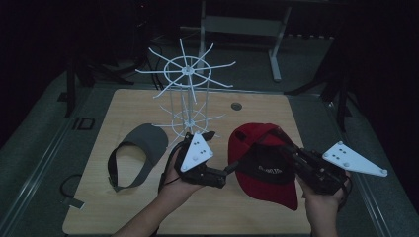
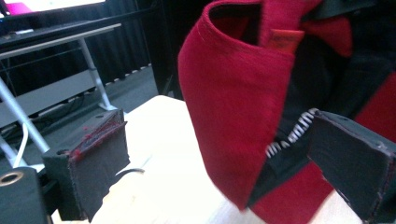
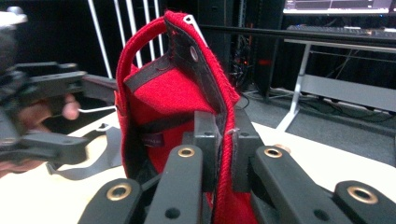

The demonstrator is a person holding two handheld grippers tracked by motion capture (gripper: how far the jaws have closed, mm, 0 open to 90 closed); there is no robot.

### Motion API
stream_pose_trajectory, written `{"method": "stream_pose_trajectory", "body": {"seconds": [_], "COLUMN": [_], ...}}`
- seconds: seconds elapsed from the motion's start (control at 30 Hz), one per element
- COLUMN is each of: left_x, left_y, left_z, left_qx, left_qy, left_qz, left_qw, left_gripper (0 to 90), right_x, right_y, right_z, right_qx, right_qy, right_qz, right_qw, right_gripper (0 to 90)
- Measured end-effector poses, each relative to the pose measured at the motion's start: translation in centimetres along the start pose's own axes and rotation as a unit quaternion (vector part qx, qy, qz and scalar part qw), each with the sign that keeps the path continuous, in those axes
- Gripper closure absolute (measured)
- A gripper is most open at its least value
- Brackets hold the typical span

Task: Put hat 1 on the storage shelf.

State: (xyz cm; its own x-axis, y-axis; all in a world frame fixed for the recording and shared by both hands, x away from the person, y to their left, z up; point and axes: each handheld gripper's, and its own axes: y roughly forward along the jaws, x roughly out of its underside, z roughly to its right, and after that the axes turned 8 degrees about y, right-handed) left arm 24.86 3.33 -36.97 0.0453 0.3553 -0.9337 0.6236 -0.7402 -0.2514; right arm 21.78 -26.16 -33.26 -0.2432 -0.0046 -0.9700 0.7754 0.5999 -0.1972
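Your right gripper (image 3: 223, 140) was clamped on the rim of the red fabric cap (image 1: 264, 163), while your left gripper (image 1: 232, 168), jaws apart, sat just beside the cap's left edge.

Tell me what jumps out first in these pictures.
The red cap at the table's right front, pinched at its edge by the right gripper and lifted. Next, the white wire rack standing at the table's middle back, with a grey visor lying left of it.
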Motion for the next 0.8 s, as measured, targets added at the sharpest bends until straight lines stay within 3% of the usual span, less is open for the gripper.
{"method": "stream_pose_trajectory", "body": {"seconds": [0.2, 0.33, 0.43, 0.6, 0.73, 0.8], "left_x": [-1.3, -1.7, -2.3, -2.8, -3.4, -3.5], "left_y": [1.6, 2.4, 3.2, 4.1, 4.9, 5.3], "left_z": [0.0, 0.0, -0.4, -0.7, -0.2, -0.1], "left_qx": [0.002, -0.004, -0.005, 0.003, 0.01, 0.012], "left_qy": [0.002, 0.011, -0.004, -0.02, 0.002, 0.0], "left_qz": [-0.003, -0.011, -0.018, -0.023, -0.034, -0.034], "left_qw": [1.0, 0.9999, 0.9998, 0.9995, 0.9994, 0.9994], "left_gripper": [5.9, 12.2, 16.5, 37.5, 53.1, 61.2], "right_x": [-0.1, -0.2, -0.5, -0.6, -0.4, -0.3], "right_y": [0.0, 0.0, -0.3, -0.3, -0.2, -0.2], "right_z": [-0.7, -0.9, -1.2, -1.3, -1.1, -0.9], "right_qx": [-0.012, -0.017, -0.023, -0.027, -0.027, -0.027], "right_qy": [-0.007, -0.009, -0.014, -0.018, -0.016, -0.013], "right_qz": [0.0, 0.001, 0.007, 0.007, 0.005, 0.004], "right_qw": [0.9999, 0.9998, 0.9996, 0.9994, 0.9995, 0.9995], "right_gripper": [85.0, 84.9, 85.0, 84.9, 84.9, 84.9]}}
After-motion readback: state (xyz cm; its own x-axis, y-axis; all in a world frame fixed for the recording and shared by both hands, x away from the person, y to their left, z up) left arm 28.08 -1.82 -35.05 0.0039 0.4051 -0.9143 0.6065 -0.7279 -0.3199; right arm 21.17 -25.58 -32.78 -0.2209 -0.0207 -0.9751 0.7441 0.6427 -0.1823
